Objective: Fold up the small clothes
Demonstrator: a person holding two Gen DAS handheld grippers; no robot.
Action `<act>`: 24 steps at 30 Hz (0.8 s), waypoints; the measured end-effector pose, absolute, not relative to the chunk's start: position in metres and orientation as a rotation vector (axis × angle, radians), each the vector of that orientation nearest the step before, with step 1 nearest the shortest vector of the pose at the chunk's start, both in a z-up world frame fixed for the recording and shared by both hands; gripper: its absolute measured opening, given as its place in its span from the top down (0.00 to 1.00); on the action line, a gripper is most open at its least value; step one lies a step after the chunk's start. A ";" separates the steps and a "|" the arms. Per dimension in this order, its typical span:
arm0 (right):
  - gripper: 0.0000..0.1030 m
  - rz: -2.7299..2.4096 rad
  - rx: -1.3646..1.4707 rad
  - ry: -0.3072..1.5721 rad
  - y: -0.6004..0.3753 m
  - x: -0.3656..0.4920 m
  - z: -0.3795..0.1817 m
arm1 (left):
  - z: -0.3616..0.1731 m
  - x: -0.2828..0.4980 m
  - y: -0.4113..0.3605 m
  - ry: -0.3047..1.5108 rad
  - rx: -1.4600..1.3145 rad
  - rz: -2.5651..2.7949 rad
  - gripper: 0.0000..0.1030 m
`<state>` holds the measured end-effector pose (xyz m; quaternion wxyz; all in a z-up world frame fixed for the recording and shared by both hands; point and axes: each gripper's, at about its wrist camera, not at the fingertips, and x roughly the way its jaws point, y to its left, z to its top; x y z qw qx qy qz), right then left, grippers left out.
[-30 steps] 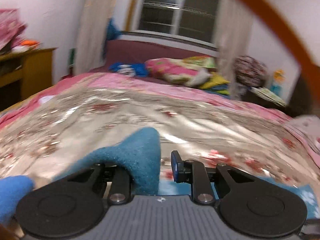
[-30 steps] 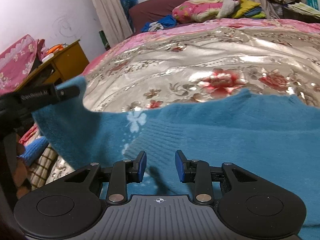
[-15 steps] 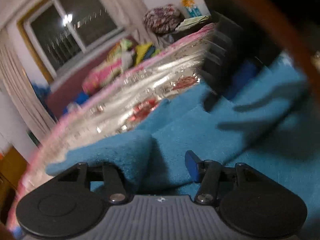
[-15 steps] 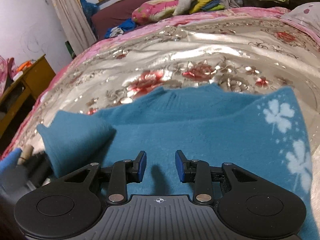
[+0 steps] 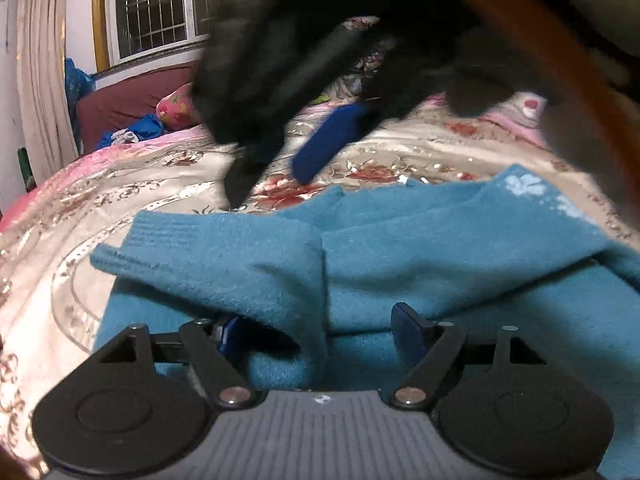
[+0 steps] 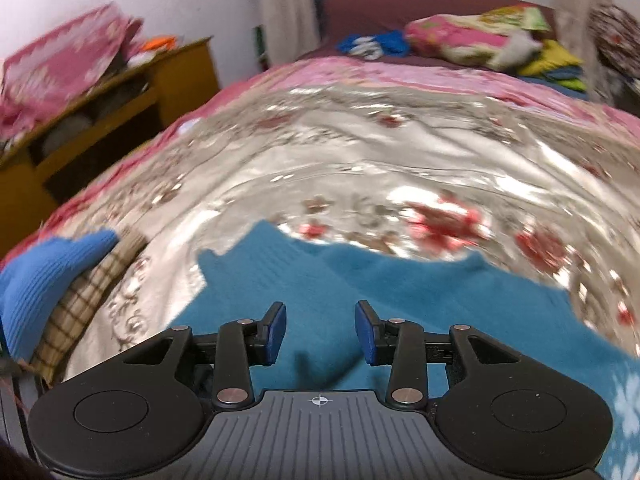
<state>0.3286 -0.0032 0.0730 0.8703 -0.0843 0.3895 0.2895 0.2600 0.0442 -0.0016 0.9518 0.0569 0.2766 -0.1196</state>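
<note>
A small teal knit sweater (image 5: 420,256) with white flower prints lies on the floral bedspread; it also shows in the right wrist view (image 6: 360,292). Its sleeve (image 5: 224,256) is folded across the body. My left gripper (image 5: 320,334) is open, with sleeve fabric lying loose between its spread fingers, low over the sweater. My right gripper (image 6: 320,332) is open and empty just above the sweater. In the left wrist view the right gripper (image 5: 280,92) looms blurred and dark above the sweater's far edge.
The shiny floral bedspread (image 6: 360,168) covers the bed. A pile of blue and checked clothes (image 6: 60,292) lies at the left edge. A wooden cabinet (image 6: 100,120) stands left of the bed. Pillows and clothes (image 6: 480,36) lie at the headboard.
My left gripper carried the sleeve across onto the sweater's body, and its jaws have spread open. My right gripper swung left over the sweater, staying open.
</note>
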 end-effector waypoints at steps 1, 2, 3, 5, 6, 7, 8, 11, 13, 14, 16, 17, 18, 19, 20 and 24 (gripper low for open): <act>0.60 0.623 -0.194 0.827 0.006 0.330 0.072 | -0.001 0.258 0.045 0.559 0.104 -0.250 0.20; 0.59 0.639 -0.215 0.837 0.017 0.330 0.070 | -0.001 0.257 0.047 0.558 0.095 -0.253 0.19; 0.59 0.647 -0.235 0.840 0.025 0.331 0.067 | -0.001 0.257 0.047 0.558 0.083 -0.259 0.19; 0.59 0.667 -0.285 0.851 0.043 0.329 0.059 | -0.001 0.253 0.051 0.559 0.052 -0.267 0.19; 0.59 0.670 -0.305 0.855 0.051 0.329 0.056 | -0.001 0.252 0.052 0.561 0.035 -0.272 0.19; 0.59 0.670 -0.324 0.862 0.058 0.331 0.052 | -0.002 0.250 0.053 0.563 0.021 -0.274 0.19; 0.59 0.667 -0.335 0.867 0.063 0.333 0.048 | -0.002 0.249 0.054 0.564 0.012 -0.275 0.19; 0.59 0.655 -0.361 0.887 0.077 0.339 0.035 | -0.002 0.246 0.056 0.566 -0.009 -0.279 0.19; 0.59 0.648 -0.386 0.883 0.083 0.339 0.030 | -0.002 0.246 0.056 0.572 -0.014 -0.279 0.19; 0.59 0.643 -0.396 0.879 0.085 0.338 0.028 | -0.002 0.243 0.056 0.574 -0.016 -0.279 0.19; 0.59 0.634 -0.398 0.875 0.085 0.336 0.026 | -0.002 0.248 0.057 0.577 -0.014 -0.277 0.19; 0.58 0.637 -0.396 0.874 0.085 0.335 0.027 | -0.001 0.247 0.056 0.576 -0.010 -0.275 0.18; 0.58 0.649 -0.391 0.874 0.085 0.334 0.028 | -0.001 0.249 0.054 0.575 -0.006 -0.274 0.18; 0.58 0.666 -0.388 0.877 0.085 0.334 0.029 | -0.001 0.249 0.053 0.574 -0.002 -0.272 0.18; 0.59 0.675 -0.391 0.880 0.086 0.334 0.030 | -0.002 0.248 0.051 0.573 0.002 -0.271 0.18; 0.59 0.658 -0.413 0.877 0.090 0.338 0.029 | 0.000 0.252 0.051 0.574 -0.002 -0.274 0.18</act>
